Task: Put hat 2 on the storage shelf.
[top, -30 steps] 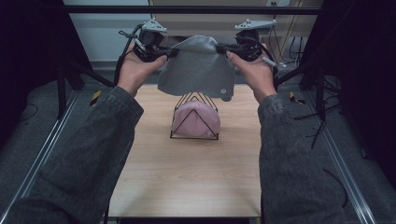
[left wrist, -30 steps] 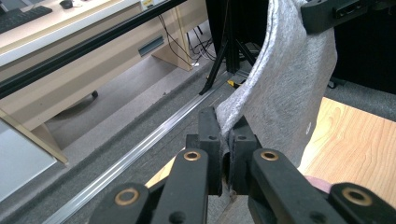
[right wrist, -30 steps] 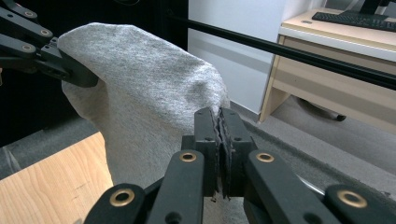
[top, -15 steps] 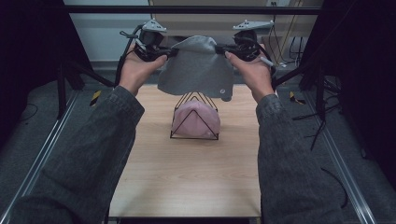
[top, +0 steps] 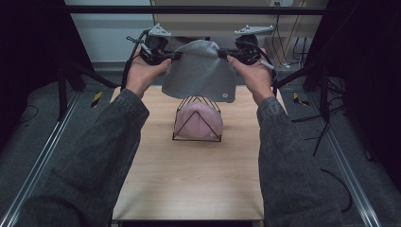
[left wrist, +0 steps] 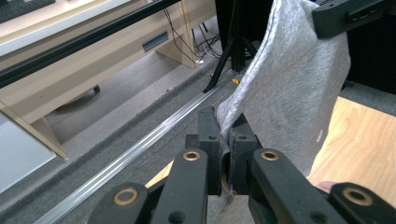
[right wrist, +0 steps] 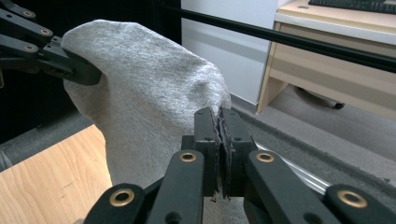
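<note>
Two grippers, left gripper (top: 173, 56) and right gripper (top: 223, 54), hold the grey cloth (top: 201, 71) at upper centre of the frame, fingers clamped on opposite edges. It hangs above the wire rack (top: 197, 119) on the desk (top: 189, 175). Risk: either thin pinch may slip, dropping one edge.

Grey cloth (top: 201, 75) hung in front of the wire rack (top: 196, 120), hiding the rack's top peaks in the high view. Pink bundle (top: 198, 122) inside the rack was too blurred to tell what it was. Small round mark on the cloth's lower corner was too small to read. Where the left gripper (left wrist: 226, 128) pinched the cloth edge, the cloth was hidden between the jaws; same at the right gripper (right wrist: 220, 122). Cloth's bottom was hidden behind the jaws in both gripper views. Surface (top: 189, 179) was cut off at the near edge in the high view, partly hidden under the sleeves (top: 94, 156). Keyboard (right wrist: 359, 4) was cut by the top edge.
</note>
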Available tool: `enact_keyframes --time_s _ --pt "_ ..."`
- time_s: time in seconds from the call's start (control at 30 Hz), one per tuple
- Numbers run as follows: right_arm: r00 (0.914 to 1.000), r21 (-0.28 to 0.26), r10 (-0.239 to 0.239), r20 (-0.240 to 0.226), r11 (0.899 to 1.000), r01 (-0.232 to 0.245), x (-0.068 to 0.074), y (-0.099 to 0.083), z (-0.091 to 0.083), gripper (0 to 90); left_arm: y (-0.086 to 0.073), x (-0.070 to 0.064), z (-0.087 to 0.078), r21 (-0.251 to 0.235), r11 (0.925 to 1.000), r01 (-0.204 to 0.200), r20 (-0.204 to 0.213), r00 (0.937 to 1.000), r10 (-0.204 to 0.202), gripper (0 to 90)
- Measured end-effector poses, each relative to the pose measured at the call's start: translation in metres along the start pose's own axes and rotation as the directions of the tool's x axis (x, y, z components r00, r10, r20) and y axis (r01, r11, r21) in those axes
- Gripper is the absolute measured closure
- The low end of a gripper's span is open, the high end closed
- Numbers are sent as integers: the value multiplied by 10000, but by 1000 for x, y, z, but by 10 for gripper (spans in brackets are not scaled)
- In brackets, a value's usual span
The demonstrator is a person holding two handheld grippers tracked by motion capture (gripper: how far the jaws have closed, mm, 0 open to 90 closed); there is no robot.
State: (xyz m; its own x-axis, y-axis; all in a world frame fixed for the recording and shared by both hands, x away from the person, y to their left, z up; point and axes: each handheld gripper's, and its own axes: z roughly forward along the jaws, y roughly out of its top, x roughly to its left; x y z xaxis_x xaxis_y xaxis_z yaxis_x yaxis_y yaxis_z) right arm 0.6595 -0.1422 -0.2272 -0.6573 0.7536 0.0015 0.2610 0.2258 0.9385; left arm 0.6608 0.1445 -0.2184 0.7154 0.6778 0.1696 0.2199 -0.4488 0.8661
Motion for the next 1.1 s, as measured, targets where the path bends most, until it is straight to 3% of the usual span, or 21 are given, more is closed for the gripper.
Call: enact_keyframes --time_s 0.5,1.1 --pt "10000 507 75 -54 9987 -72 6 -29 13 872 -30 -4 10 293 9994 190 93 9998 -193 866" --pt "9992 1471 405 -13 9883 -398 13 -83 39 871 -80 -14 31 944 9947 413 214 9988 -435 867"
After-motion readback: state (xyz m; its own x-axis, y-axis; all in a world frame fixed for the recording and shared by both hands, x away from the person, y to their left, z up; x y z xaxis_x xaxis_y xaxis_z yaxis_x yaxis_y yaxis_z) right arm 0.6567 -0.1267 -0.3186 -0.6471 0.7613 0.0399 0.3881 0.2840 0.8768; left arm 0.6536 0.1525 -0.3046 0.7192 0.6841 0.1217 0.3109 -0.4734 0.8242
